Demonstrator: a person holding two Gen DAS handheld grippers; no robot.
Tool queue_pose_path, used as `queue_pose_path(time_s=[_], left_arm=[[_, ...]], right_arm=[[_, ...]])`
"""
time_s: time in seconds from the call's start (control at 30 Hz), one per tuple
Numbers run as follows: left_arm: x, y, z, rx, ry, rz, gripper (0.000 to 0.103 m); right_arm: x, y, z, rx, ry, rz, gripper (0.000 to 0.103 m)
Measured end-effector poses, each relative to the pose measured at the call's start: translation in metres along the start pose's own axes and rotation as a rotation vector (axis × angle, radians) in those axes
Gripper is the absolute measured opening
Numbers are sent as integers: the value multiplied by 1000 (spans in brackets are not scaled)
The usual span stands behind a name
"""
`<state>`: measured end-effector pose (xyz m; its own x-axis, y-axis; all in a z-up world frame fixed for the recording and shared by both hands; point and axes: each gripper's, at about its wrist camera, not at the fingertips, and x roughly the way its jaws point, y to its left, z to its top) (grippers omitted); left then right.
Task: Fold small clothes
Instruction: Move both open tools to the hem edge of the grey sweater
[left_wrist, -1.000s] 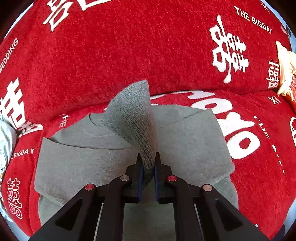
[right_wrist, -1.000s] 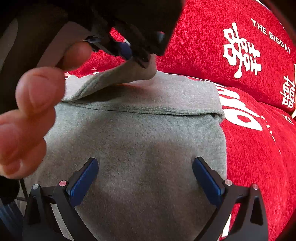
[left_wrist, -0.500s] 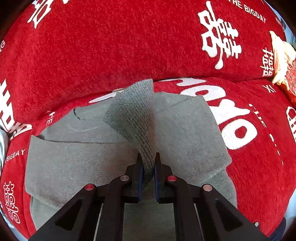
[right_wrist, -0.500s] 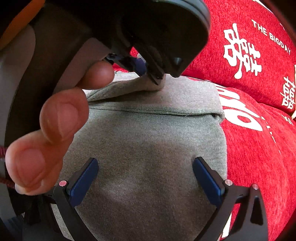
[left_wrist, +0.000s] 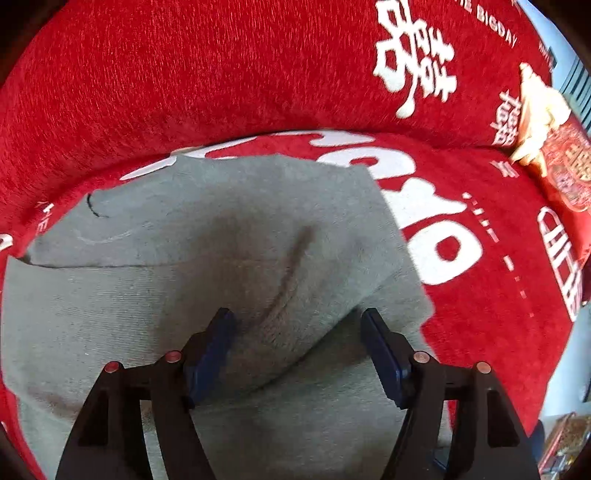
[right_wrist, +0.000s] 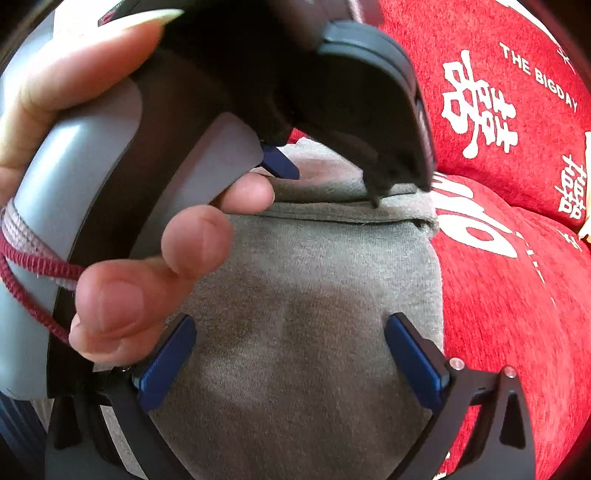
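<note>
A small grey knit garment (left_wrist: 147, 295) lies on the red sofa seat, partly folded, with a sleeve laid across its body. The sleeve's ribbed cuff (left_wrist: 280, 306) rests flat between the fingers of my left gripper (left_wrist: 295, 317), whose jaws are opening and no longer press on it. In the right wrist view the left gripper (right_wrist: 328, 181), held by a person's hand (right_wrist: 129, 277), hangs low over the garment's (right_wrist: 314, 266) far fold. My right gripper (right_wrist: 290, 321) stands open over the near grey cloth with nothing between its pads.
A red sofa cover (left_wrist: 221, 74) with white lettering spreads over the seat and backrest. A red patterned cushion (left_wrist: 569, 170) and a cream object (left_wrist: 535, 122) sit at the far right. Red seat shows to the right of the garment.
My left gripper sank toward the garment, let go of the cuff and opened its jaws; the sleeve dropped flat. The right gripper stayed still.
</note>
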<state>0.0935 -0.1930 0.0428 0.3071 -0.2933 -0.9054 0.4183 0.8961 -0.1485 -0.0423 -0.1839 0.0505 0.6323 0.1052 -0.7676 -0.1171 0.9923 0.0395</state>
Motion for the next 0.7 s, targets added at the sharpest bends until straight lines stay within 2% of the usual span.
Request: queue_pose_path(time_s=[0.1, 0.2, 0.27, 0.33, 0.4, 0.5, 0.63, 0.7], left_arm=[[-7, 8, 0, -9, -6, -50, 72], [-31, 30, 1, -39, -48, -139, 72], [-47, 46, 1, -37, -75, -158, 72], [-59, 62, -1, -32, -106, -111, 72], [-64, 81, -2, -48, -122, -33, 72], [-60, 112, -5, -129, -111, 87, 72], [-53, 154, -22, -250, -93, 171, 72], [-50, 169, -32, -282, -83, 197, 72]], right_arm=[[-2, 0, -1, 1, -1, 2, 102], [-8, -2, -3, 15, -5, 11, 102], [-16, -10, -3, 54, -15, 12, 102], [-27, -22, 1, 114, -47, 17, 102], [-37, -36, 15, 165, -97, 40, 102], [-36, -39, 55, 159, -124, 77, 102], [2, -28, 107, 156, -67, 232, 102], [27, -27, 125, 175, -28, 275, 102]])
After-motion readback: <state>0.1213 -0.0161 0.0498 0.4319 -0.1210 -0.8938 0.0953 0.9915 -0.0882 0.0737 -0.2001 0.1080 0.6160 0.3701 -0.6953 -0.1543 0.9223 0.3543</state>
